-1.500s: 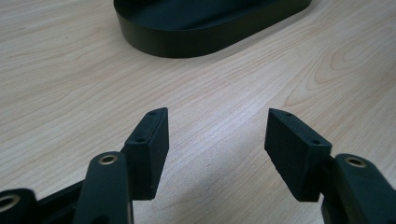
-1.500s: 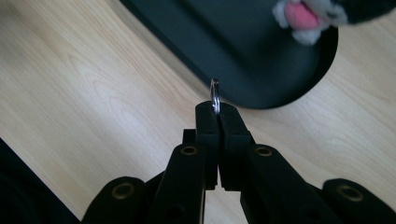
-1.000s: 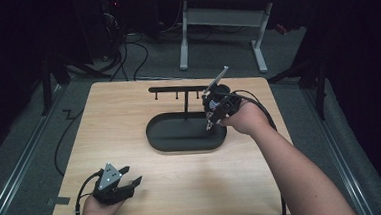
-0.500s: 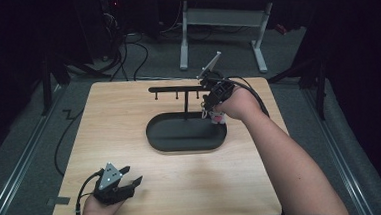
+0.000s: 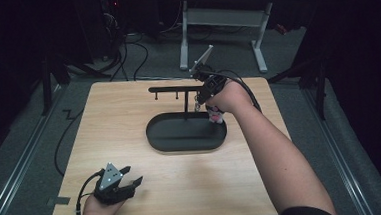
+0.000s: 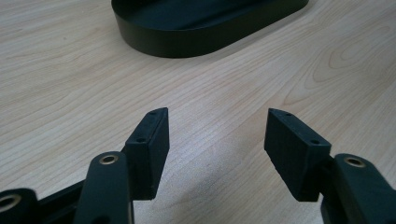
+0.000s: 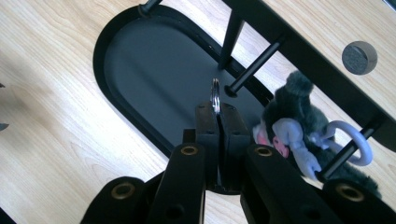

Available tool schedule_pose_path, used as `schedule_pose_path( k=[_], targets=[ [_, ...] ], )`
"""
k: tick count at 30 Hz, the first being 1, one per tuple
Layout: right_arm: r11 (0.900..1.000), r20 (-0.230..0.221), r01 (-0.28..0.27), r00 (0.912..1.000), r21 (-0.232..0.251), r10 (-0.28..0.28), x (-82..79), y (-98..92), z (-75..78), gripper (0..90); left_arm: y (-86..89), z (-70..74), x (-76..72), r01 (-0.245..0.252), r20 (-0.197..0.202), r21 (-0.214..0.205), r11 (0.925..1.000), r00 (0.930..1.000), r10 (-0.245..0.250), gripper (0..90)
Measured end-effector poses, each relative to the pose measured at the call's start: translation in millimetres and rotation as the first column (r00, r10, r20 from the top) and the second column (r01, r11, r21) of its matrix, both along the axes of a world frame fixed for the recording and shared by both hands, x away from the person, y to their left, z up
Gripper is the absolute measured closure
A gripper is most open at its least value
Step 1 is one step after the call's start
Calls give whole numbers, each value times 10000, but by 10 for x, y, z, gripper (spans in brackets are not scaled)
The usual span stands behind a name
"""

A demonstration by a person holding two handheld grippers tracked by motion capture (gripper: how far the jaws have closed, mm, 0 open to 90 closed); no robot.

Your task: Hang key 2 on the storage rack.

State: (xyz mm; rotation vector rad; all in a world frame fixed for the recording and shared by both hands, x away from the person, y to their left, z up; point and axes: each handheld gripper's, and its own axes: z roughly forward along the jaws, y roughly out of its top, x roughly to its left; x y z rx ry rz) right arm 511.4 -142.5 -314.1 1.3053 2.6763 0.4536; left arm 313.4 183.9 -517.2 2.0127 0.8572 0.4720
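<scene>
A black stand has an oval base tray (image 5: 186,133) and a crossbar (image 5: 170,88) with short pegs (image 7: 254,70). My right gripper (image 5: 198,103) hovers at the bar's right end, above the tray. It is shut on a thin metal key ring (image 7: 215,95), which stands edge-on just in front of one peg's tip. A grey and pink plush charm (image 7: 292,123) hangs beside the jaws, and its pale lilac loop (image 7: 352,140) overlaps another peg. My left gripper (image 5: 128,179) rests open near the table's front left edge, with bare wood between its pads (image 6: 149,140).
The wooden table (image 5: 114,122) sits on a grey floor with cables (image 5: 60,145) trailing off its left side. A white desk frame (image 5: 223,20) stands behind the table. The tray's dark wall (image 6: 196,39) lies ahead of the left gripper.
The right gripper has risen and moved away from me, from over the tray to the crossbar's right end, carrying the ring and plush. The left gripper has stayed put.
</scene>
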Motion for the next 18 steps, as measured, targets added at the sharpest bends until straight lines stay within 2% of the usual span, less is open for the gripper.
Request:
schedule_pose_path(
  k=[2,11,18],
  targets=[
    [9999,97,-159,9998,-4,159,30,-14,3,889,0,2,-1,16,10,1,10000,10000,-16,411],
    [9994,-176,168,9997,296,-163,111,-69,-21,886,-8,-2,-4,69,-14,33,10000,10000,-68,411],
    [9975,-172,459,9988,545,-450,147,-112,-27,883,-17,-9,-3,89,13,83,9999,10000,-89,410]
  ],
)
